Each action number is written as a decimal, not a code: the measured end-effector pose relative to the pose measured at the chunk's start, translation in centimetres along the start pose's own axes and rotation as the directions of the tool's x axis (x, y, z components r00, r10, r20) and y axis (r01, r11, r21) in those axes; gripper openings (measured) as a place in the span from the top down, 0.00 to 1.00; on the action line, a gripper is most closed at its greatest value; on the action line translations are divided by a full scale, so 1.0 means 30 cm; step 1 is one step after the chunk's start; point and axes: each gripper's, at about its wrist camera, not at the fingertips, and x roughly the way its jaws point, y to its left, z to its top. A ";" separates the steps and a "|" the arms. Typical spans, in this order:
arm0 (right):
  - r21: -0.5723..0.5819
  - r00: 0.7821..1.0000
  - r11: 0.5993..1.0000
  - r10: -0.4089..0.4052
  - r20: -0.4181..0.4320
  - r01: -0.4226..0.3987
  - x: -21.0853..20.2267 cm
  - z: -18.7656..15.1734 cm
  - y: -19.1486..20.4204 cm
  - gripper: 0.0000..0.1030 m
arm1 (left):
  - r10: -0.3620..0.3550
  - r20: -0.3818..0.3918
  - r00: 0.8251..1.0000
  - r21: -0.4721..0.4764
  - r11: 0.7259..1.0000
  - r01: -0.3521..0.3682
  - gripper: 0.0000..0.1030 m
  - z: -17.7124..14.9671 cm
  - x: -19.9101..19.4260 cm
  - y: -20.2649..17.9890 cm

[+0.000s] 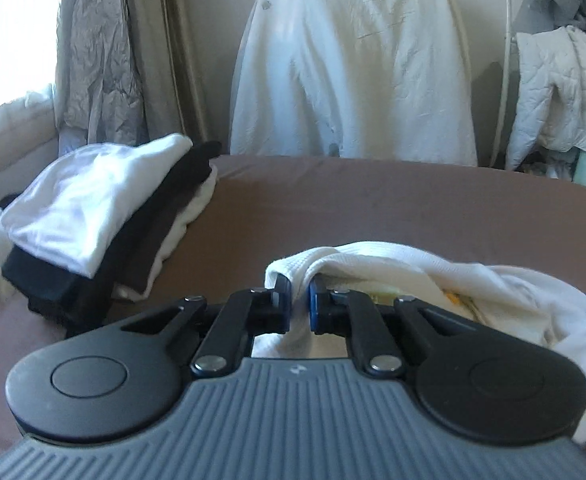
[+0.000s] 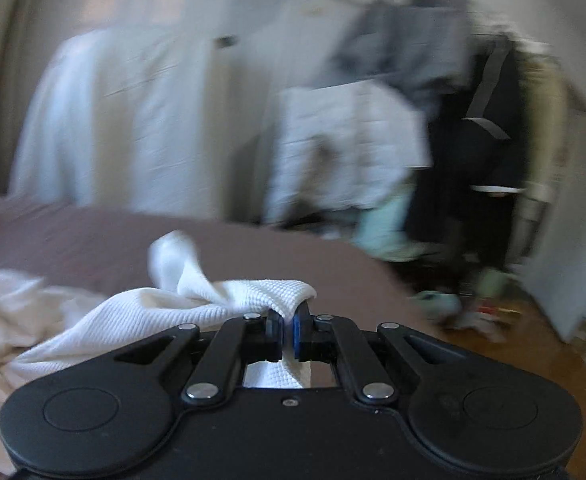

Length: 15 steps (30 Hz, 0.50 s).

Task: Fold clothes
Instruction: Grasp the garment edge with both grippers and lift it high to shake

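A brown-covered surface carried everything. In the left wrist view a stack of folded clothes, white on top of black and brown layers, lay on it at nine o'clock. A crumpled white garment lay on it at four o'clock, reaching toward the near edge.

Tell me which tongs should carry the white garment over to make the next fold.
Probably the right tongs. Both tongs are shut on the white garment, but the left tongs sit next to the folded stack, while the bare brown surface lies ahead of the right.
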 end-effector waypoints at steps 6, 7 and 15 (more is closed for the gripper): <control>0.119 0.980 0.992 -0.026 -0.197 0.050 -0.045 -0.155 -0.241 0.96 | -0.003 -0.124 0.992 -0.022 1.000 0.000 0.92 -0.170 0.069 0.075; 0.124 0.962 0.992 0.030 -0.272 0.004 -0.019 -0.197 -0.255 0.96 | -0.008 -0.151 0.988 -0.032 0.999 0.003 0.92 -0.189 0.083 0.092; 0.041 0.881 0.999 0.037 -0.472 -0.020 0.071 -0.345 -0.184 0.57 | -0.039 -0.232 0.972 -0.084 0.996 0.020 0.57 -0.281 0.036 0.162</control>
